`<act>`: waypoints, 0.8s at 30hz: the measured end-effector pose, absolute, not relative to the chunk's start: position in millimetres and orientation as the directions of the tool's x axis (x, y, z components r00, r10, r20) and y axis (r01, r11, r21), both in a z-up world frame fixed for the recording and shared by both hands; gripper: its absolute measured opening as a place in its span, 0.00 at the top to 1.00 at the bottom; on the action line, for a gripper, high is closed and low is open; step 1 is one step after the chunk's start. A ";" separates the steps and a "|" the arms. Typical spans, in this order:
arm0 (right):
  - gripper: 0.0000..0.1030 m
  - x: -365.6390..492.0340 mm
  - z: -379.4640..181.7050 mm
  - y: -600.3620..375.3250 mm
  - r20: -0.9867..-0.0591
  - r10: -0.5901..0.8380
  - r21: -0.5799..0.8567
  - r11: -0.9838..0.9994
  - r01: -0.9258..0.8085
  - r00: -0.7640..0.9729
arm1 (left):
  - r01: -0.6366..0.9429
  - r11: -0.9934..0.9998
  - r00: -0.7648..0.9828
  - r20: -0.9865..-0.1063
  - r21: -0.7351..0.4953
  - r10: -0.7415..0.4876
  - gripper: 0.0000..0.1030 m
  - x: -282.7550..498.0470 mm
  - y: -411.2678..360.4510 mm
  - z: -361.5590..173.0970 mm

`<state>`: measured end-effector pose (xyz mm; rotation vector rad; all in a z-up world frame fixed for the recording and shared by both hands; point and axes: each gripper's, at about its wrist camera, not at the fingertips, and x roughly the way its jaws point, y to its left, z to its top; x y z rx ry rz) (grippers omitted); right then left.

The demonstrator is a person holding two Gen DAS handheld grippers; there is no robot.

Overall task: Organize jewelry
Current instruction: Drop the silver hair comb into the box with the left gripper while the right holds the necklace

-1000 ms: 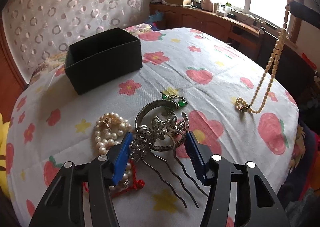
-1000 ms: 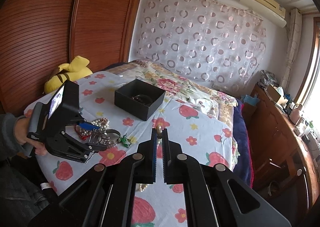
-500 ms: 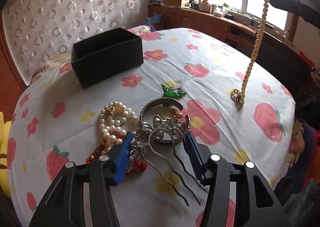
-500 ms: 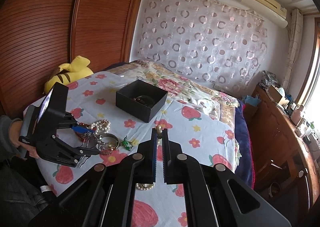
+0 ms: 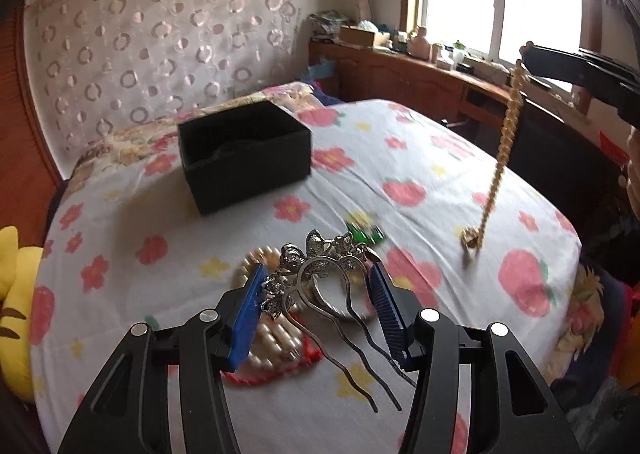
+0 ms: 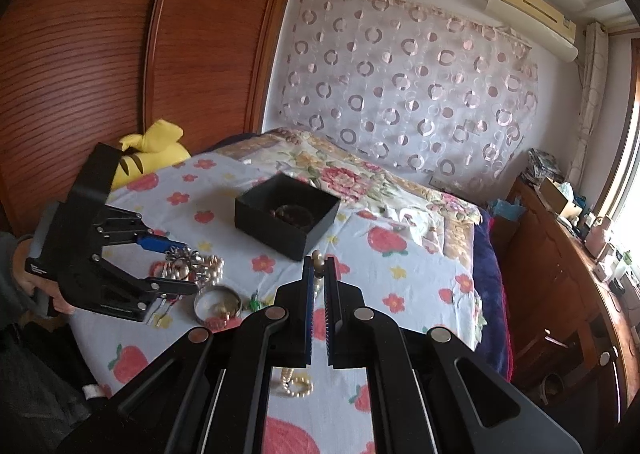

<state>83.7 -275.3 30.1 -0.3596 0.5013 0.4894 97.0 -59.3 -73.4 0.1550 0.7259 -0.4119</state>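
The left gripper [image 5: 316, 310] had its jaws closed on a silver hair comb [image 5: 320, 266], lifted above the pearl bracelets [image 5: 272, 338] and bangle [image 6: 218, 304] on the flowered bedsheet [image 5: 240, 238]. The right gripper [image 6: 319, 286] had its jaws clenched on a pearl necklace [image 5: 502, 146], which dangled over the sheet. Farther back sat the black box [image 5: 244, 154], with a dark bracelet [image 6: 292, 214] inside.

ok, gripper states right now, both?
Left gripper: shut on the silver hairpin, lifted off the pile.
Right gripper: shut on the bead necklace, which hangs down to the cloth.
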 end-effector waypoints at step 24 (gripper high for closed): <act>0.95 199.4 116.7 -208.0 -0.402 0.381 -0.249 0.829 -0.500 0.832 | 0.266 0.964 0.740 -0.640 -0.005 -0.208 0.51 251.4 -41.1 -38.2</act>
